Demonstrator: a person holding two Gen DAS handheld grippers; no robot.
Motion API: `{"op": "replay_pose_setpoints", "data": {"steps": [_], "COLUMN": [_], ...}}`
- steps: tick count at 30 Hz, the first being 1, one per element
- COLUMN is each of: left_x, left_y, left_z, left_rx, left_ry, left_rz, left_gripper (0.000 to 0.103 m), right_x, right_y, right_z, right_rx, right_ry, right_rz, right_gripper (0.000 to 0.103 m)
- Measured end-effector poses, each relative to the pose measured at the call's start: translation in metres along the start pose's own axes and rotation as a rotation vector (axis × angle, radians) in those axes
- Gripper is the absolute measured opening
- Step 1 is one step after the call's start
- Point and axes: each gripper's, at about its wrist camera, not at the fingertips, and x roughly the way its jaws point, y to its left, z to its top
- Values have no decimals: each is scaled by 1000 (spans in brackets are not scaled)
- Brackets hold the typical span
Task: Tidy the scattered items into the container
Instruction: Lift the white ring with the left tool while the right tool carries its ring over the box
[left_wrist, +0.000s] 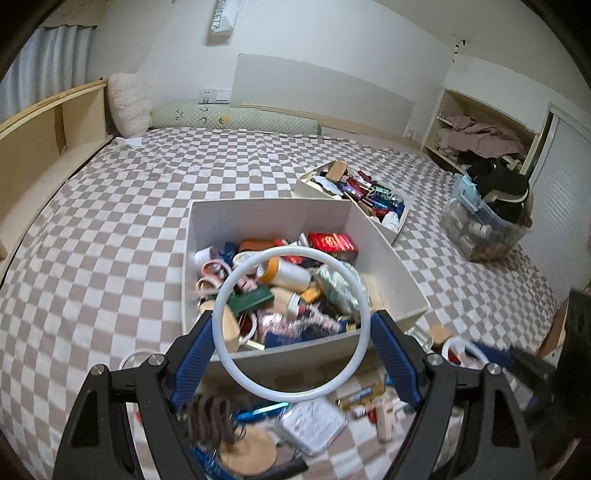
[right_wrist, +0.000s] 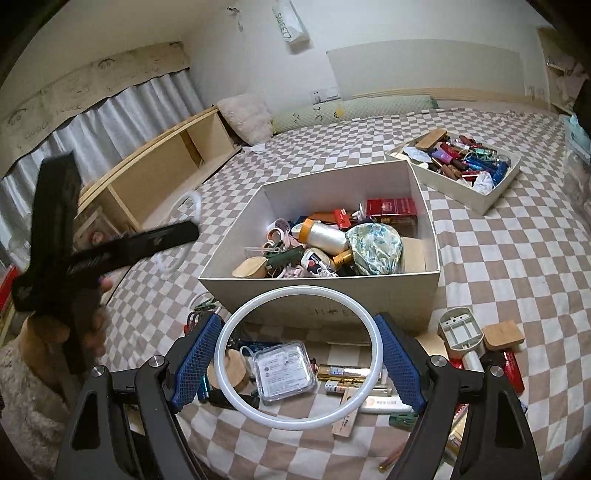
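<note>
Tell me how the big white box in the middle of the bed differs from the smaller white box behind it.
The big box is deep with tall walls; the smaller box is shallow. The big box's jumble lies well below its rim; the smaller box is filled about to its rim. The big box sits nearer, right by the loose clutter; the smaller box sits farther up the bed. Both are white, open-topped, full of small odds and ends, and rest on the checked bedspread.

Checkered bed (right_wrist: 498, 258) carries box (right_wrist: 325, 295), tray (right_wrist: 495, 195), clutter (right_wrist: 284, 369).

Soft even indoor light, fisheye-bent edges, motion blur low down.
</note>
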Motion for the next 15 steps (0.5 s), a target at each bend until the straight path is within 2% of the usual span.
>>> {"op": "replay_pose_setpoints", "data": {"steps": [4,9,15], "left_x": [23,51,81], "left_y": [2,11,16], "left_z": [12,16,16], "left_rx": [-15,-46,-91], "left_ry": [19,63,112], "left_rz": [2,25,17], "left_gripper": [83,83,83], "right_x": [0,-4,1], "right_y": [-3,-7,-10], "right_z": [9,35,68], "right_rx": [1,15,16], "right_ry": [-9,-64,-102], "right_rz": [-14,-27,-39], "right_gripper": [84,84,84]}}
